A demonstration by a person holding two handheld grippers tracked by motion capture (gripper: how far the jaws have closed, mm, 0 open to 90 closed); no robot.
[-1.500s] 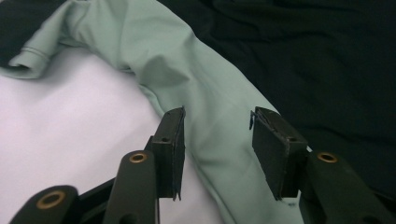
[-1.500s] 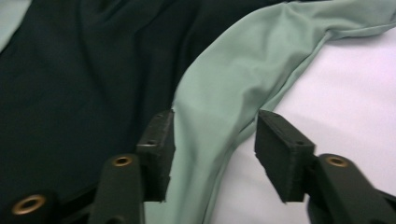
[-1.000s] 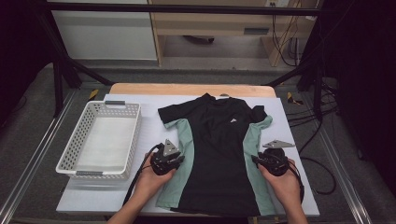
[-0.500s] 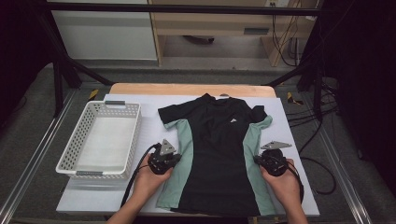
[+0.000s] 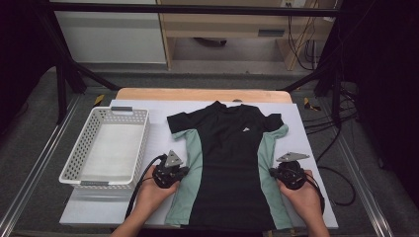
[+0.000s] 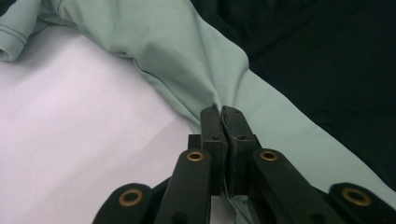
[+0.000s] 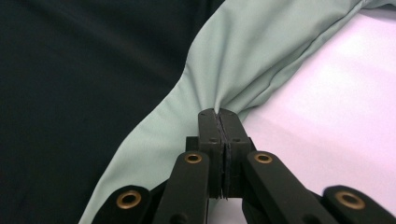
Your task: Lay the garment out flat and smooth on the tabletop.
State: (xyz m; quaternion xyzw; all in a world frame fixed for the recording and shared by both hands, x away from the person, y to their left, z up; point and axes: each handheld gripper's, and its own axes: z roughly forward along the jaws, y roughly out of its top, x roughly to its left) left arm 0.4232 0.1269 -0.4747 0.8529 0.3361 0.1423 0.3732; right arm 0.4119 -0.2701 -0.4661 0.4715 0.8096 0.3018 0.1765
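Dark workshop, cables on the floor, wooden tabletop [image 5: 197, 94] with a white sheet [image 5: 316, 163] over it. Black shirt [image 5: 230, 163] lies flat in the middle of the sheet, collar away from me, pale green side panels [image 5: 192, 168] outward. White basket [image 5: 106, 148] sits empty to its left, just beside the sleeve. My left tongs [image 6: 220, 116] and right tongs [image 7: 218, 116] have just been closing; compared with a second ago, both are now clenched on the green side seams, fabric bunched between the pads, one pinch on each edge at about waist level. Hands barely shifted. I'd judge the grip is set, so the next step is lifting or folding the sides in.
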